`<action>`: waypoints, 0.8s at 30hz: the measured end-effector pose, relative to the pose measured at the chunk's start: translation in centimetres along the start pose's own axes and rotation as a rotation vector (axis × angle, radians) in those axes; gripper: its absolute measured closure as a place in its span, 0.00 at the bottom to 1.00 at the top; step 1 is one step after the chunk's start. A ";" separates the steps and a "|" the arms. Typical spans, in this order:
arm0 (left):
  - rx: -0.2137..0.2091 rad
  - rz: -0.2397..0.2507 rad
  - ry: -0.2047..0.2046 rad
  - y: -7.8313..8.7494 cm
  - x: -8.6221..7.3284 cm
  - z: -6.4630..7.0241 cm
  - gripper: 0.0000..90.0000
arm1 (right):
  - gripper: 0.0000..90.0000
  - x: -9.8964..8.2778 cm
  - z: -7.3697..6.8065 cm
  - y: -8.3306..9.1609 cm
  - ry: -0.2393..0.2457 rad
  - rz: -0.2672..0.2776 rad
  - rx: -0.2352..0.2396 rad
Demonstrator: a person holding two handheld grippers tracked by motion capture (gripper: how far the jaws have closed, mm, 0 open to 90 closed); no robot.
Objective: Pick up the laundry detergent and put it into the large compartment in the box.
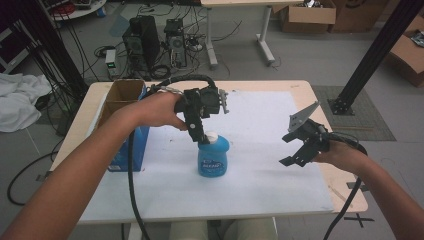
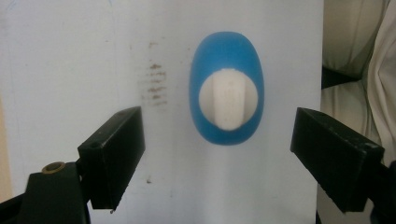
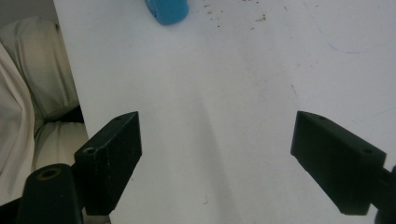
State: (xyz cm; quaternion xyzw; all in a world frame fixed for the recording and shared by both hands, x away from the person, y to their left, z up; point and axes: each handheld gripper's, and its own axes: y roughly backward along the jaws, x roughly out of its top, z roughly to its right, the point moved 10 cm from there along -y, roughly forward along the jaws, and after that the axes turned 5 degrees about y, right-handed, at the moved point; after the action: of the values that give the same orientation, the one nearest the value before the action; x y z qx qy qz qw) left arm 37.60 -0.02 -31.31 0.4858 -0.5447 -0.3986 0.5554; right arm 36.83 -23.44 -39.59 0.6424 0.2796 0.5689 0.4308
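Note:
A squat blue bottle (image 1: 213, 157) with a white cap stands upright on the white sheet (image 1: 260, 120) near the table's middle. My left gripper (image 1: 200, 137) points straight down just above its cap, open. In the left gripper view the bottle (image 2: 226, 100) sits below and between the spread jaws of that gripper (image 2: 217, 135), untouched. My right gripper (image 1: 300, 155) hovers open over the right side of the sheet with nothing in it. Its own view has the jaws of this gripper (image 3: 217, 135) wide over bare sheet, with the bottle's base (image 3: 166, 10) at the top edge.
An open cardboard box (image 1: 120, 97) with a blue side panel stands on the table's left edge, beside my left forearm. The table's front edge and the person's lap (image 2: 355, 42) lie close behind the bottle. Cables trail from both grippers.

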 end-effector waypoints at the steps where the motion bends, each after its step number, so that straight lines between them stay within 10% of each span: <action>1: -0.001 -0.002 -0.004 -0.2 0.1 0.0 0.20 | 0.18 0.0 0.0 0.0 0.001 0.000 0.001; 24: -0.029 -0.058 -0.002 -3.6 1.0 0.5 0.21 | 0.18 -0.2 0.1 -0.1 -0.003 0.010 -0.001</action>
State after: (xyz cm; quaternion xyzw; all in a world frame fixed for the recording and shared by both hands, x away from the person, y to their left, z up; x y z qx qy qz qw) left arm 37.53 -1.79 -34.62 0.4931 -0.5249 -0.4229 0.5500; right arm 36.95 -23.58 -39.75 0.6443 0.2756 0.5702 0.4287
